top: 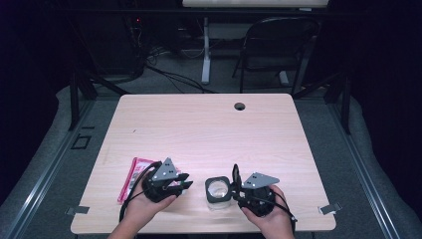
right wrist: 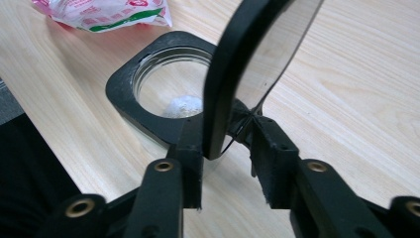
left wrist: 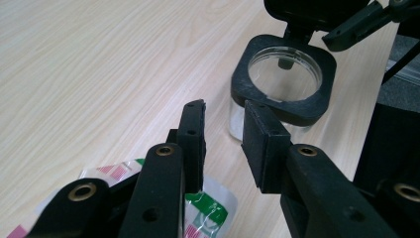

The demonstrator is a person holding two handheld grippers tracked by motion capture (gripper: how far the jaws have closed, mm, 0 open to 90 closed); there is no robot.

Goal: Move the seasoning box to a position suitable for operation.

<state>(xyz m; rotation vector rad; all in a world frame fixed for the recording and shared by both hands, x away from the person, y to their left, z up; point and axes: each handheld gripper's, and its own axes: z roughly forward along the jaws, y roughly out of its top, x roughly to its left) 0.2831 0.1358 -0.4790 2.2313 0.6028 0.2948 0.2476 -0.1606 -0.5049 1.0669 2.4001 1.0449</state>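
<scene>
Jar (top: pixel 218 195): clear, black square-rimmed top, open, standing near the table's (top: pixel 209 129) front edge.
Lid (right wrist: pixel 247 64): upright just beside the jar's rim, hinged there.
Right gripper (top: pixel 237 185): pinching the lid, right of the jar.
Left gripper (top: pixel 183 181): jaws parted, empty, left of the jar.
Packet (top: pixel 133 177): pink, left of the jar, under the left gripper.

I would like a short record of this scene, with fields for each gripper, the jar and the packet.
left gripper: open, holds nothing, aimed at the jar
right gripper: shut on the lid, lid raised upright
jar: clear, black square rim, open, between the two grippers
packet: pink, flat on the table, by the left gripper
</scene>
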